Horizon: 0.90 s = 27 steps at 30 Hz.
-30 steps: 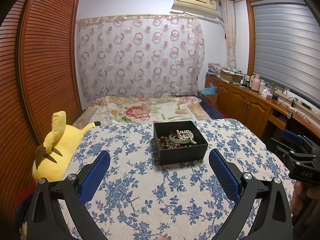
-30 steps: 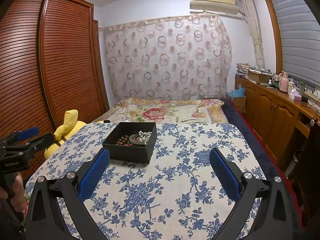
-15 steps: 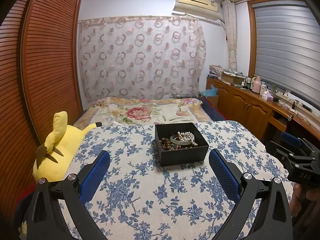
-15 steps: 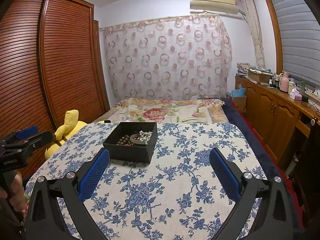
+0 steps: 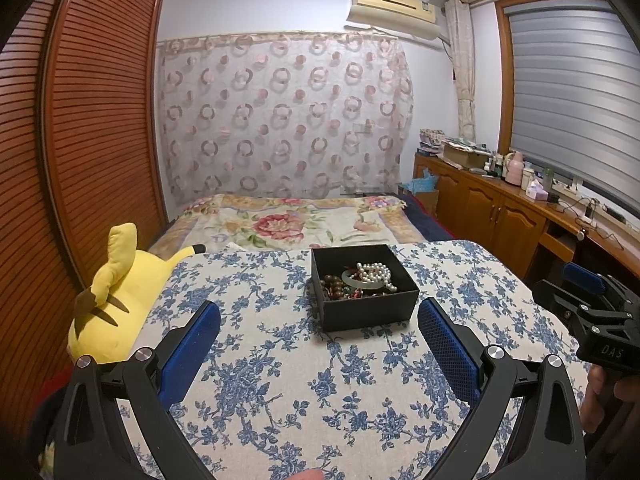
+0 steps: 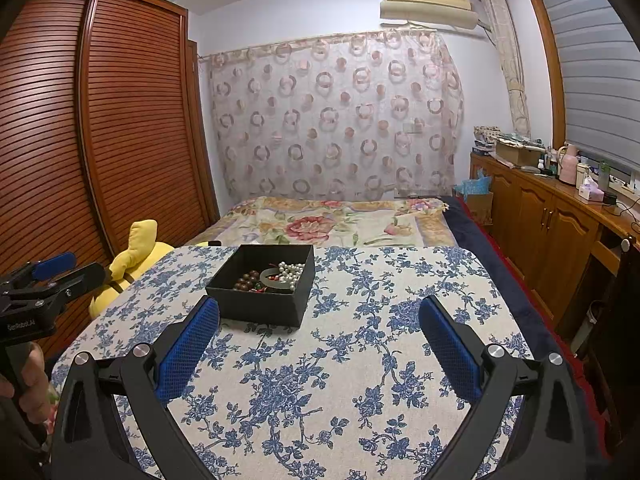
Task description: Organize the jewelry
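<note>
Jewelry job, read from the tools outward.

Left tool [image 5: 319, 306]: spread wide, holding nothing, hovering above desk [image 5: 280, 380] just short of box [image 5: 368, 312]. Right tool [image 6: 319, 302]: likewise wide apart and empty, aimed past the box's right corner. Both clear of the cloth.

Ahead: jewelry wholly inside the open black box near the desk's middle. Pearls [image 5: 374, 272] draped over a pale bangle [image 5: 352, 281], dark beads [image 5: 329, 282] and small red-green bits beneath, all in one heap. Nothing seen loose on the cloth. Fits either a tangle awaiting sorting or pieces already gathered in; cannot tell which.

Risks, judged from this layout:
- Pinching one strand: likely to drag overlapping neighbours along and spill them over the wall onto patterned cloth. Hard to spot there among blue flowers.
- Broad pads, narrow box: liable to jam against the walls or shove the light box across the cloth, perhaps toward the far edge by the bed [image 5: 288, 224].
- Hard squeeze on pearls: might break the thread. Smooth bangle apt to slip from the pads.
- Both tools entering together: liable to collide.
- Plush [image 5: 120, 292] at the left edge: out of the way, though open to a knock from a wide left swing.
</note>
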Tool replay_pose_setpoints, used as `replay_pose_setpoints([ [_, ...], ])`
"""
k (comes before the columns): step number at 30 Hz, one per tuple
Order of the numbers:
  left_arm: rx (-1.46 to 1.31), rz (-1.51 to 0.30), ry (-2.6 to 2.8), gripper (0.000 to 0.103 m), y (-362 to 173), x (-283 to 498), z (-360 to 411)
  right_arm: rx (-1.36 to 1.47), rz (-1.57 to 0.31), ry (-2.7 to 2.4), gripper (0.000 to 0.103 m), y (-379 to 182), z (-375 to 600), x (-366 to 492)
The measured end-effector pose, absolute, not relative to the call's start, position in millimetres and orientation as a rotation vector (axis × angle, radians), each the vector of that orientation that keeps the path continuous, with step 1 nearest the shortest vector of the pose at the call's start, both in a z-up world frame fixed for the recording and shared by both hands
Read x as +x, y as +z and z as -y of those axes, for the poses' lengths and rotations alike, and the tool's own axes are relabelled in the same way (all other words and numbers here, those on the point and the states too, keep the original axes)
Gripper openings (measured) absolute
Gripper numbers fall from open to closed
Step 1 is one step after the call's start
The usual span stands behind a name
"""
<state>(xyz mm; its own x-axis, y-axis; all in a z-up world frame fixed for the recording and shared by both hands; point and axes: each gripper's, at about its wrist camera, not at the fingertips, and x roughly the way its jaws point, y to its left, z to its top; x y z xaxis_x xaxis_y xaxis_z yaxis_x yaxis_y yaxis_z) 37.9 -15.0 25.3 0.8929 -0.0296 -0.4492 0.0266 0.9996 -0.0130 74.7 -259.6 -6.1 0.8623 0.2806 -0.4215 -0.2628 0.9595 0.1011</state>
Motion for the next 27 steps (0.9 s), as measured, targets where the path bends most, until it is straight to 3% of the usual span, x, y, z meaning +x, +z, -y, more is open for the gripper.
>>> replay_pose_setpoints([
  [27,-0.005,-0.466,-0.029,0.096,24.2,37.1,13.8,0.04,-0.448,0.284,0.101,-6.9,259.1,74.6],
])
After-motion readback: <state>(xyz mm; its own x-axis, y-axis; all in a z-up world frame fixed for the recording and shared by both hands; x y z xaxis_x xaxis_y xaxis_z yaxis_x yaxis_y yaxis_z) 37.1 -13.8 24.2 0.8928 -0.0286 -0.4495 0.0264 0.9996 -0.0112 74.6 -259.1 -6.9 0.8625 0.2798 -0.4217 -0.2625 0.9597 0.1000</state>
